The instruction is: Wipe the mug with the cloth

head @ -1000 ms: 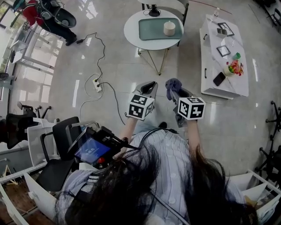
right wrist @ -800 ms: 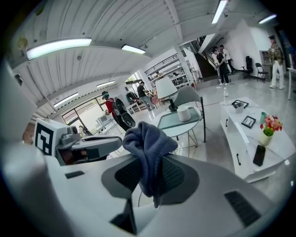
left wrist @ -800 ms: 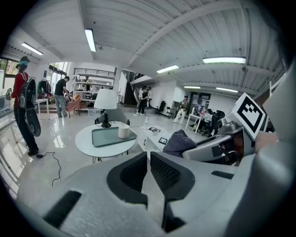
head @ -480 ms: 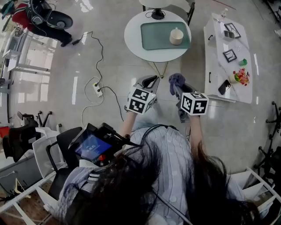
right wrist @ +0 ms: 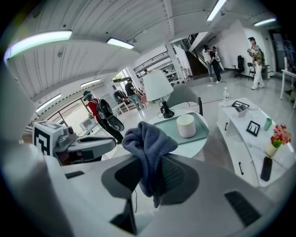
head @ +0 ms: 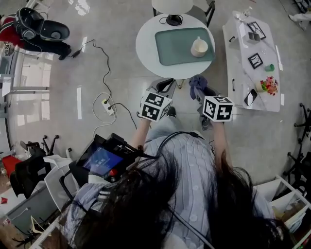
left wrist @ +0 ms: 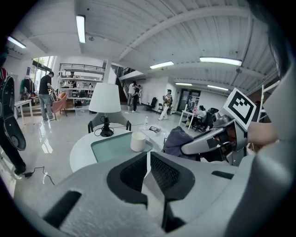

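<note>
A cream mug (head: 199, 47) stands on a green tray (head: 175, 48) on the round white table (head: 146, 39). In the right gripper view the mug (right wrist: 187, 126) is ahead, beyond the jaws. My right gripper (head: 199, 91) is shut on a bunched blue-grey cloth (head: 195, 83), which hangs between its pads (right wrist: 172, 175). My left gripper (head: 166, 85) is beside it, short of the table's near edge. Its jaws are closed to a thin slit with nothing between them (left wrist: 148, 158). The left gripper view shows the mug (left wrist: 138, 141) and the cloth (left wrist: 178, 141) to the right.
A lamp (head: 171, 8) stands at the table's far side. A long white cabinet (head: 243, 73) with frames, a phone and flowers is on the right. A power strip with cables (head: 108, 103) lies on the floor to the left. People stand in the background.
The table, tray and mug have come closer to both grippers in the head view. Both grippers have kept their pose, with the cloth still in the right one.
</note>
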Tool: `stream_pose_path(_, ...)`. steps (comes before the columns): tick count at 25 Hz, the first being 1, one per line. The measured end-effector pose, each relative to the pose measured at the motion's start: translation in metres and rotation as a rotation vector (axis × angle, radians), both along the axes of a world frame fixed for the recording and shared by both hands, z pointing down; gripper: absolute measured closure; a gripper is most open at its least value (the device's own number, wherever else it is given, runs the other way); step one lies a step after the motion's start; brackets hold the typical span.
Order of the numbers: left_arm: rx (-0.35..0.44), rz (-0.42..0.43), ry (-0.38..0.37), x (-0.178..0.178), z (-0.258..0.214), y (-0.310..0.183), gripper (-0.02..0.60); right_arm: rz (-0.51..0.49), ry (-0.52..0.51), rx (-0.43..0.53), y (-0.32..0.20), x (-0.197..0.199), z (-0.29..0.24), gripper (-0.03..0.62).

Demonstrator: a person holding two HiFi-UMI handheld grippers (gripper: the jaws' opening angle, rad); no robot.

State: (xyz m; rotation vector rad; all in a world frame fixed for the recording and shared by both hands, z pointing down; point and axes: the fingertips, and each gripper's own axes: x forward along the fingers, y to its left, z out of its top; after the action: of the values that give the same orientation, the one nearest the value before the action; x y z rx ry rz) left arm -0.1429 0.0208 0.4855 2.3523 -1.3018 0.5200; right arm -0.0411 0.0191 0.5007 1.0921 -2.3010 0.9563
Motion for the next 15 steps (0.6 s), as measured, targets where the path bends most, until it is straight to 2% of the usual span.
stream_pose_path(7, -0.017, 0.040, 0.021, -0.008, 0.010, -0.026, 0.549, 0.059, 0.043, -0.022, -0.014, 0.008, 0.002, 0.496)
stream_pose_path(15, -0.044, 0.110, 0.013, 0.013, 0.023, -0.055, 0.549, 0.105, 0.044, -0.052, -0.035, 0.033, 0.011, 0.496)
